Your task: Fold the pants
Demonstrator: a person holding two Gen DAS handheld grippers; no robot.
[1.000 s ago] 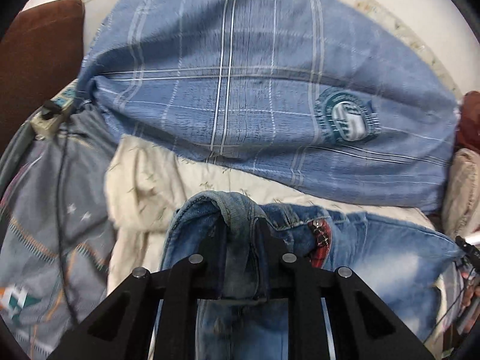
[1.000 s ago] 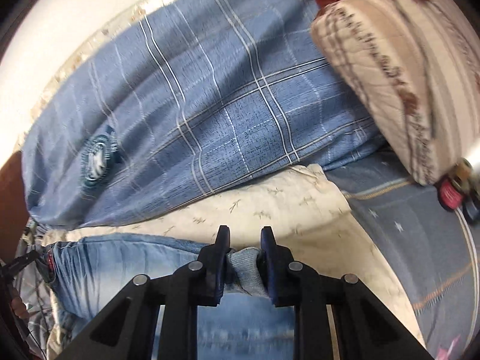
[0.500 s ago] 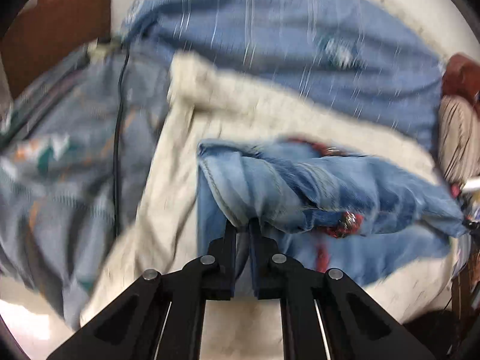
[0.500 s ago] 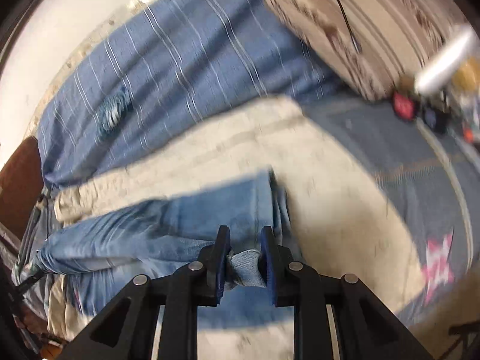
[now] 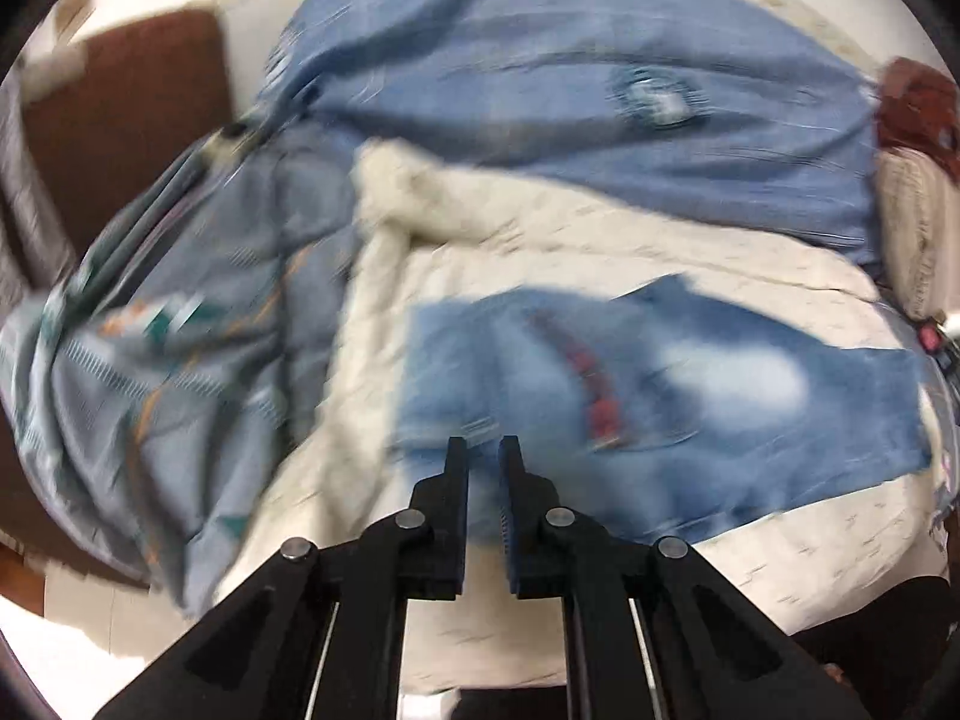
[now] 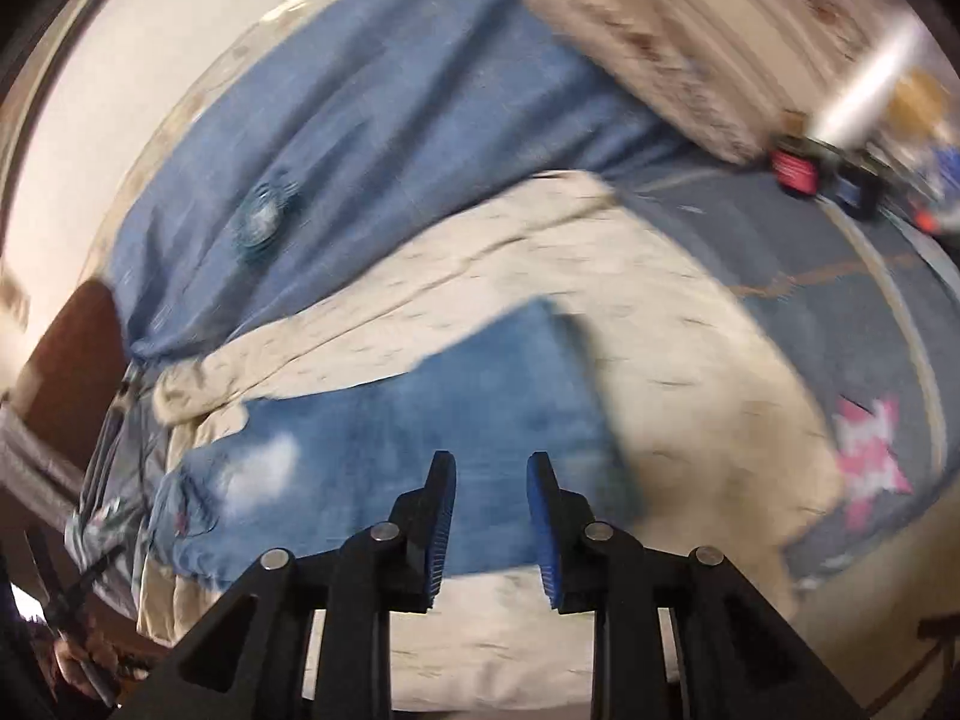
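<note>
Both grippers have let go of the jeans point(image 5: 660, 414) since half a second ago, when each was pinching denim; the left gripper point(image 5: 483, 450) now has its jaws slightly apart with nothing between them, and the right gripper point(image 6: 491, 468) has its jaws spread wider, also holding nothing. Folded into a flat slab, the jeans lie on the cream blanket point(image 5: 540, 240) on the bed, below the blue checked pillow point(image 5: 570, 90). From the left wrist camera their long axis runs side to side, rising slightly toward the left, and a red patch point(image 5: 600, 402) shows on the top layer; this view alone shows the grey patterned sheet point(image 5: 150, 360) bunched at the left. Only the right wrist camera shows the striped beige pillow point(image 6: 690, 42) and a pink star point(image 6: 870, 456) on the sheet. Both views are motion-blurred.
</note>
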